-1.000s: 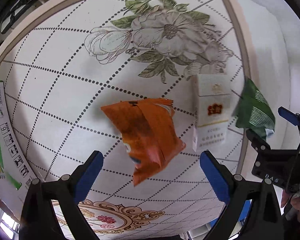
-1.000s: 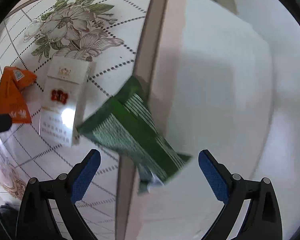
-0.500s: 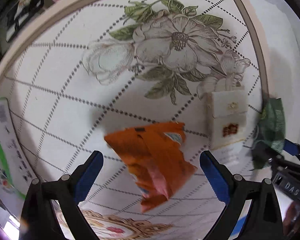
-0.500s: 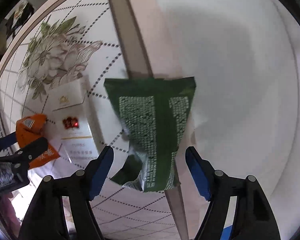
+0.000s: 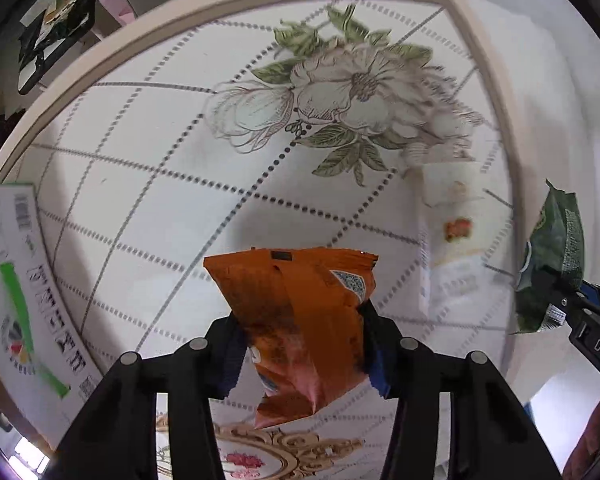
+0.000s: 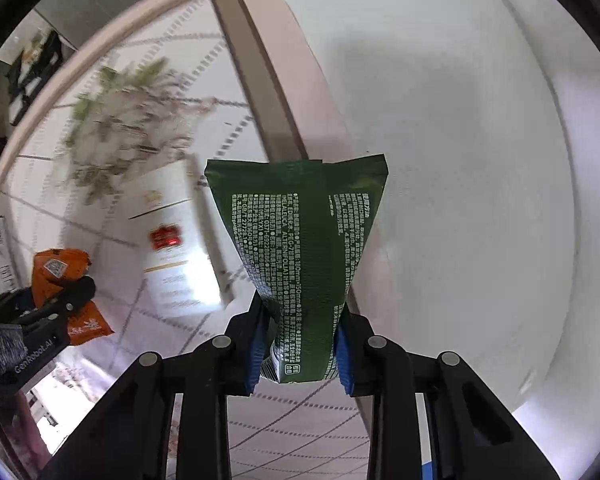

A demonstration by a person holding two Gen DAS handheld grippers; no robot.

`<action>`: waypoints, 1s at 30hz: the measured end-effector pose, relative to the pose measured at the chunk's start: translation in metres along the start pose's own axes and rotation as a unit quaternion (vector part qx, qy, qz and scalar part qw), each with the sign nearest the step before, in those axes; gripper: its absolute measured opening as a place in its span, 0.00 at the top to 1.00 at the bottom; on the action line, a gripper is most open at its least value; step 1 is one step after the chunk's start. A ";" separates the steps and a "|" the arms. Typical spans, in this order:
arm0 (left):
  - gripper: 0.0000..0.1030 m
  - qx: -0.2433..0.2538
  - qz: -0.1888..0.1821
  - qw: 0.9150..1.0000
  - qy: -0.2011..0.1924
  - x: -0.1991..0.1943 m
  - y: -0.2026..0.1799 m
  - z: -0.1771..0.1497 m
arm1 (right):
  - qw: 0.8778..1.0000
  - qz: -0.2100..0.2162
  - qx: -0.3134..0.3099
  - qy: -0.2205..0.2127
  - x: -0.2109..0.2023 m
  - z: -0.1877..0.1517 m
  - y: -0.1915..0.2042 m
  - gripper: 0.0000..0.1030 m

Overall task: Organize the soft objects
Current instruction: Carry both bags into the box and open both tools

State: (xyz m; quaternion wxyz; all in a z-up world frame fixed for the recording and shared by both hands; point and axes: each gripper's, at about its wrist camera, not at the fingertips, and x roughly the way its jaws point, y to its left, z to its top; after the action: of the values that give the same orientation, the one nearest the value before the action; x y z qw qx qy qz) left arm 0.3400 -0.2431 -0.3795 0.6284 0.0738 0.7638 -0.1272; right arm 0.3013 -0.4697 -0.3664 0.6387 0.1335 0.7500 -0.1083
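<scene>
Left claw (image 5: 304, 344) grips the orange packet (image 5: 300, 320), right claw (image 6: 300, 344) the green pouch (image 6: 300, 256); both lifted, neither yet placed.

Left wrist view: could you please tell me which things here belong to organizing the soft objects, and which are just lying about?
Part of the job:
orange packet, held in the left tongs
green packet, held in the right tongs

Lying about:
white carton
printed box
floral tabletop
</scene>
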 end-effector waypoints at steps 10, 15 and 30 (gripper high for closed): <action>0.55 0.009 -0.063 0.992 -0.110 -0.126 0.059 -0.083 | 0.991 0.088 -0.069 -0.072 -0.109 -0.086 0.103 0.70; 0.55 -0.019 -0.058 0.986 -0.154 -0.173 0.128 -0.121 | 0.979 0.123 -0.136 -0.087 -0.148 -0.144 0.200 0.70; 0.55 -0.165 -0.001 0.980 -0.114 -0.158 0.402 -0.166 | 0.964 0.154 -0.218 -0.015 -0.084 -0.225 0.489 0.70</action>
State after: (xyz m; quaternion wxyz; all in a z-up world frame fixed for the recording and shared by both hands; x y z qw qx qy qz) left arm 0.3249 0.1970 -0.2366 0.7147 -0.0471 0.6978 -0.0076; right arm 0.2705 0.0596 -0.2438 0.6722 0.1031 0.7165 0.1554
